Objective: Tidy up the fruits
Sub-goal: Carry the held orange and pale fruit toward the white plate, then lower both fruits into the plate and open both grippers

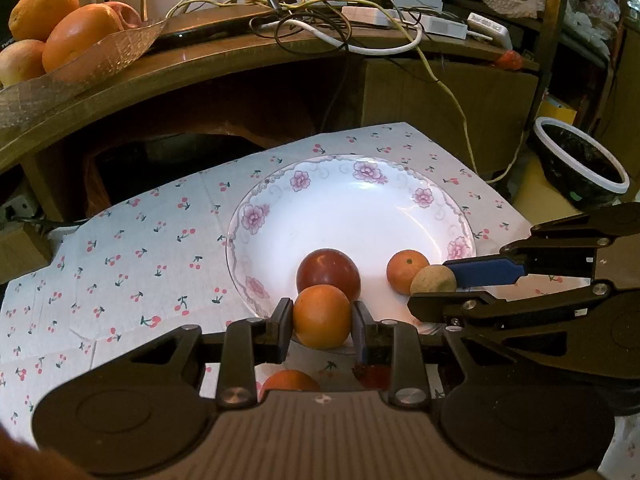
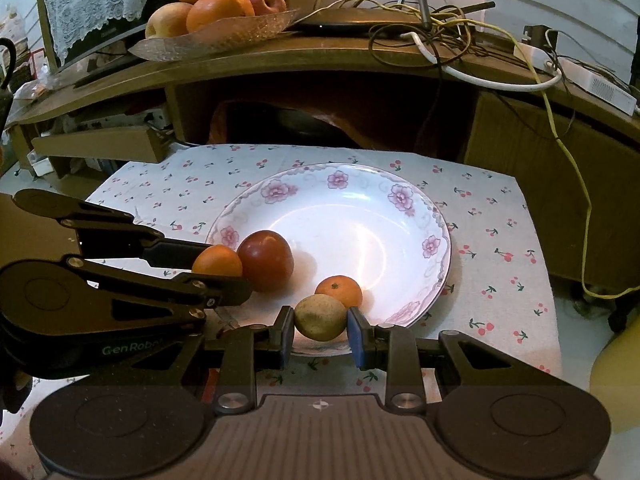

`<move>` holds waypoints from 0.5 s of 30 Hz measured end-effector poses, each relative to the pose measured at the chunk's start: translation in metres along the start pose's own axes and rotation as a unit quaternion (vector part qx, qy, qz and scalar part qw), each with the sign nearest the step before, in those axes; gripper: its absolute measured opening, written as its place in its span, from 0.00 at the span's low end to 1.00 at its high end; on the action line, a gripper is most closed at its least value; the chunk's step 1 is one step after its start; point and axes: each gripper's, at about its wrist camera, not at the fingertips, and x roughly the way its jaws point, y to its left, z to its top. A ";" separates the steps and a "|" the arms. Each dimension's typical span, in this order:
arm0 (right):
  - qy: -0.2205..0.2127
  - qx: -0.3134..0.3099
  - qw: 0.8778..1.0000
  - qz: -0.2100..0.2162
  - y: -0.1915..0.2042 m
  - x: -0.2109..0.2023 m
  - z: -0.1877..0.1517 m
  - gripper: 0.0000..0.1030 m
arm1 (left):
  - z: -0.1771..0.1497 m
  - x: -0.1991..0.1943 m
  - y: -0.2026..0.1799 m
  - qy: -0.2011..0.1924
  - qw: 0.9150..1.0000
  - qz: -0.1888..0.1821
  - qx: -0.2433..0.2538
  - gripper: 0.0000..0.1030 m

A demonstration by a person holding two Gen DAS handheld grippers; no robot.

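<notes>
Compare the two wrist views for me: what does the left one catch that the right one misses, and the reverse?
Left wrist only: the dark white-rimmed bowl off the cloth's right side, and another orange on the cloth under the tongs.

Right wrist only: the lace cloth at upper left.

Both: the floral plate holding the red apple and small tangerine, the left tongs gripping an orange, the right tongs gripping a brownish-green fruit, and the shelf's fruit tray.

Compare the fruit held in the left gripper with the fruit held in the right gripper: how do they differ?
The orange in the left gripper is bright orange; the brownish-green fruit in the right gripper is dull and speckled. The orange looks rounder and larger, the brownish-green fruit more oval. Both are clamped at the near rim of the floral plate.
</notes>
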 end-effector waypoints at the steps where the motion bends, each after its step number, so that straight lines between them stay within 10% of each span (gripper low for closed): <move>1: 0.000 0.000 1.000 0.000 0.000 0.000 0.000 0.29 | 0.000 0.001 0.000 0.000 1.000 0.001 0.001 0.34; 15: -0.004 -0.005 1.000 -0.006 -0.004 0.009 0.002 0.29 | 0.004 0.014 0.002 0.001 1.000 0.008 -0.002 0.33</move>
